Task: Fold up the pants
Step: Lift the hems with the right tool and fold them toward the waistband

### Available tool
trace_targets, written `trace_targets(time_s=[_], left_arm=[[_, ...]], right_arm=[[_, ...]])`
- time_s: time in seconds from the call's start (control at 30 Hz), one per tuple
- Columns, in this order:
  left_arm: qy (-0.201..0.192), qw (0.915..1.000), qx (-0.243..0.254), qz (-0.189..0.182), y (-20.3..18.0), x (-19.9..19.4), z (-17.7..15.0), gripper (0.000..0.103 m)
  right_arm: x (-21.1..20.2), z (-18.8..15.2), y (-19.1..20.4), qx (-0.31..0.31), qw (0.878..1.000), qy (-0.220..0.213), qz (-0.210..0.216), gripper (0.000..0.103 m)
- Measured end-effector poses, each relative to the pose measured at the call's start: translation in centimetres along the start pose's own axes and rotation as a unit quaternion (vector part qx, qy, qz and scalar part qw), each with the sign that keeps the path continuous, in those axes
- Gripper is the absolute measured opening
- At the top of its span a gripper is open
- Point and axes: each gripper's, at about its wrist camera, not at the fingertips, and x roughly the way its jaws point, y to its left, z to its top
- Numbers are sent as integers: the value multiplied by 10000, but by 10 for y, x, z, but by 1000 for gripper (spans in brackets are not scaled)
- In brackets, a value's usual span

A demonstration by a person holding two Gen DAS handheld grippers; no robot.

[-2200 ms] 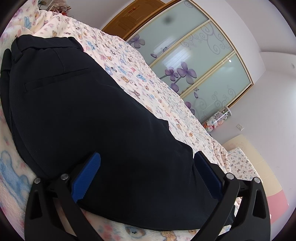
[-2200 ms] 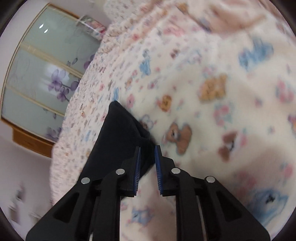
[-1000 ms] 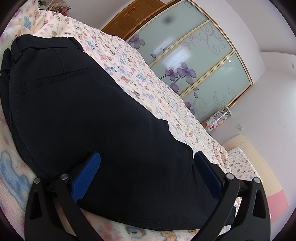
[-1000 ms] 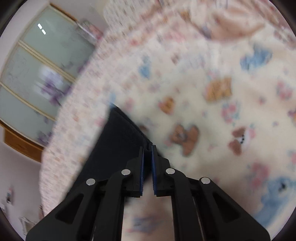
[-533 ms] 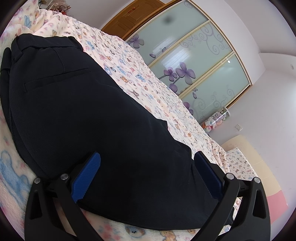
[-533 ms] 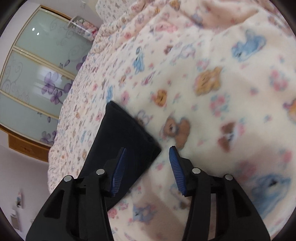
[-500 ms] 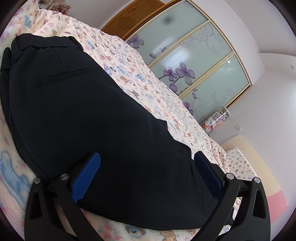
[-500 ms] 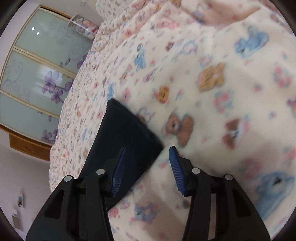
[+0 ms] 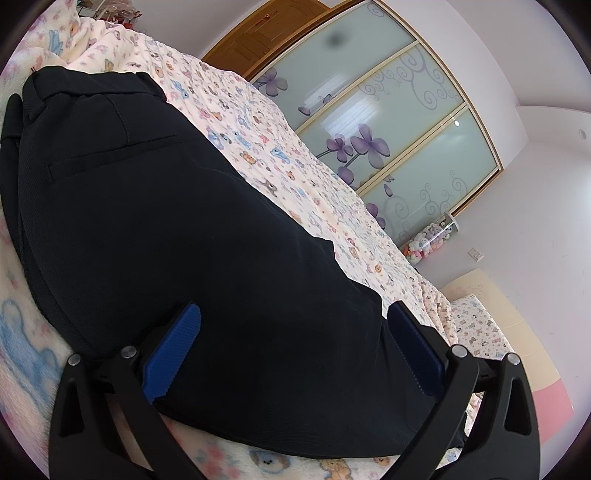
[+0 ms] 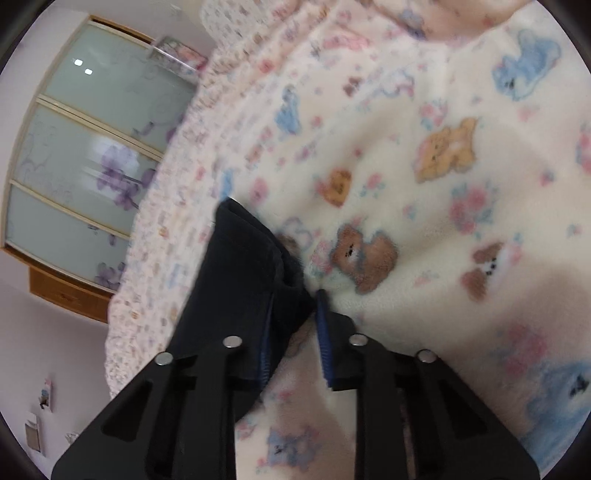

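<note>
Pants (image 9: 192, 229), dark finely ribbed cloth, lie flat on your fleecy teddy-print bed (image 10: 424, 206); your left tool (image 9: 291, 347) gapes wide, your right tool (image 10: 295, 332) has just been closing on the hem corner.

Pants (image 9: 177, 229) lie on the blanket (image 10: 443, 229), wardrobe (image 9: 388, 122) seemingly beyond.

Bed blanket (image 9: 325, 206): cream fleece w/ teddy-bear + flower print, fills most of both views. Landmark = wardrobe (image 9: 399, 122): sliding frosted-glass doors, purple flower + swirl decals, wood frame, along the wall beyond the bed's far side. Clear tub of plush toys (image 9: 430, 240) at wardrobe's right end. Wood door (image 9: 266, 33) just left of wardrobe.
</note>
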Motion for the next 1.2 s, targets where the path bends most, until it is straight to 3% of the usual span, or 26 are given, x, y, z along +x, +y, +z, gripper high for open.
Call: trace_targets(time_s=[0.23, 0.53, 0.73, 0.83, 0.93, 1.03, 1.1, 1.2], left_arm=[[-3, 10000, -38, -31, 0, 1, -1, 101], [23, 9998, -125, -123, 3, -1, -1, 101], [39, 9996, -196, -188, 4, -2, -1, 101], [40, 9996, -211, -192, 3, -3, -1, 101], [40, 9996, -216, -195, 3, -3, -1, 101], [42, 9996, -213, -195, 3, -3, -1, 101], [42, 9996, -213, -198, 3, -3, -1, 101], [49, 9996, -202, -204, 2, -4, -1, 101]], right_arm=[[-26, -16, 49, -1164, 9901, -649, -434, 14], [-36, -30, 99, -1868, 9787, -828, -183, 11], [-37, -64, 152, -2404, 9666, -797, 396, 11], [-41, -95, 193, -2835, 9521, -725, 888, 11], [-42, -145, 239, -3452, 9257, -511, 1463, 11], [-26, -213, 278, -4032, 8926, 46, 2017, 11], [-4, -251, 291, -4269, 8778, 474, 2121, 11], [32, -302, 298, -4618, 8595, 989, 1956, 9]])
